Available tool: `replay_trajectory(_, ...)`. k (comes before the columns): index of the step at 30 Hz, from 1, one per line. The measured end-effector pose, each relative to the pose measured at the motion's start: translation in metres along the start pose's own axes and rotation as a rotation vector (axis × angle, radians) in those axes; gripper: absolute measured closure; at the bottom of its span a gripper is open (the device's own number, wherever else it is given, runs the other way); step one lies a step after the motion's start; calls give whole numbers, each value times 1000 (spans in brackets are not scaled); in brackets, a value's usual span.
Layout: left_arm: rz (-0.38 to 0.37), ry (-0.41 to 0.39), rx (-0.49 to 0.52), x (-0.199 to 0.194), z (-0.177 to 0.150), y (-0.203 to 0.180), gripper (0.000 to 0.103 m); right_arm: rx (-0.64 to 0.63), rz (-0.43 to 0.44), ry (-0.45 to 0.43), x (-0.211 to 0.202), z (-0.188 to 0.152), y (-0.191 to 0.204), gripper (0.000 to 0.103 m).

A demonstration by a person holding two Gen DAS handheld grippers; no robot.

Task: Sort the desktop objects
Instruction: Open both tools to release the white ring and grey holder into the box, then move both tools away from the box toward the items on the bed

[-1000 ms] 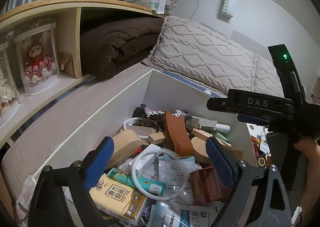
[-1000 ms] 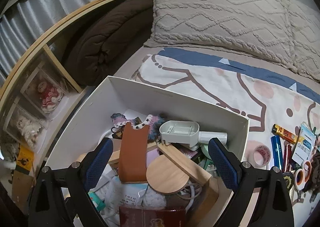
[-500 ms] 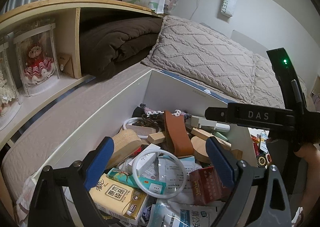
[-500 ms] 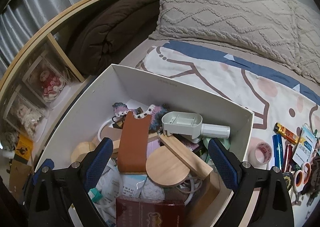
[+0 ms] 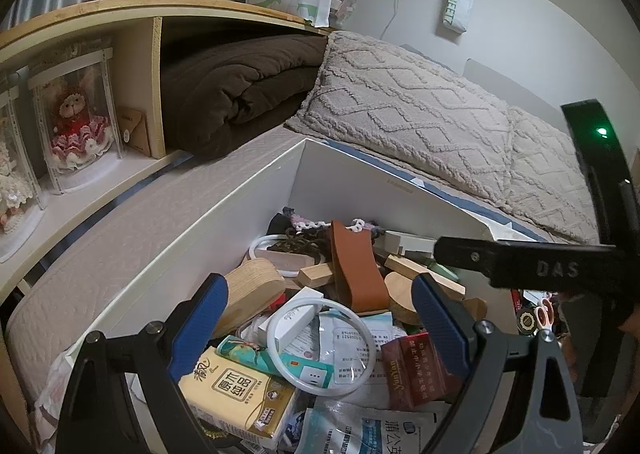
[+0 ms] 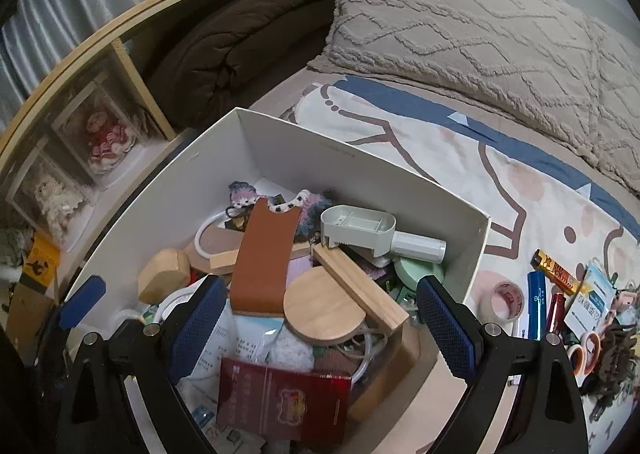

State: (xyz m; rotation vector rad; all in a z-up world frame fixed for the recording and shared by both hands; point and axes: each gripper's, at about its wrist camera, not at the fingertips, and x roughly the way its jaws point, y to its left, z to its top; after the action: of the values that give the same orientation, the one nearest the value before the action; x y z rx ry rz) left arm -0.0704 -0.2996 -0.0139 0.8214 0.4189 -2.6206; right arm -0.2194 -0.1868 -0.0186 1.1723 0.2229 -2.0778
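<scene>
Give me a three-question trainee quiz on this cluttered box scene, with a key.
1. True or false: the left claw holds something.
2. What leans across the round wooden disc: A) rectangular wooden block; B) orange-handled scissors?
3. Fill in: the roll of clear tape lies ___ the white cardboard box.

Key: 1 false, both claws (right claw) open and empty; 2 A; 3 outside.

Box on bedspread, pillow behind, tape roll right of box
</scene>
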Motion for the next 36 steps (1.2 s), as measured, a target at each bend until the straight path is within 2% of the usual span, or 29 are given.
replay_trajectory(7,29,-3,16,-1,-1,-3,9,-45,-11,-5,-14,-9,1,7)
replay_trajectory(17,58,-24,-2,-11,0,-6,9,-42,-26,-70,-50,-25,-21,7)
replay_trajectory(20,52,-39,2,-16,0,-12,2,-40,-46,-91,-59,-31,-27,7)
replay_trajectory(28,54,-53,37,-19,-2,-33,0,-34,-95,-145,-87,-50,-44,7)
replay_trajectory(36,7,-60,59,-25,-6,-54,0,-17,-111,-156,-107,-73,-63,7)
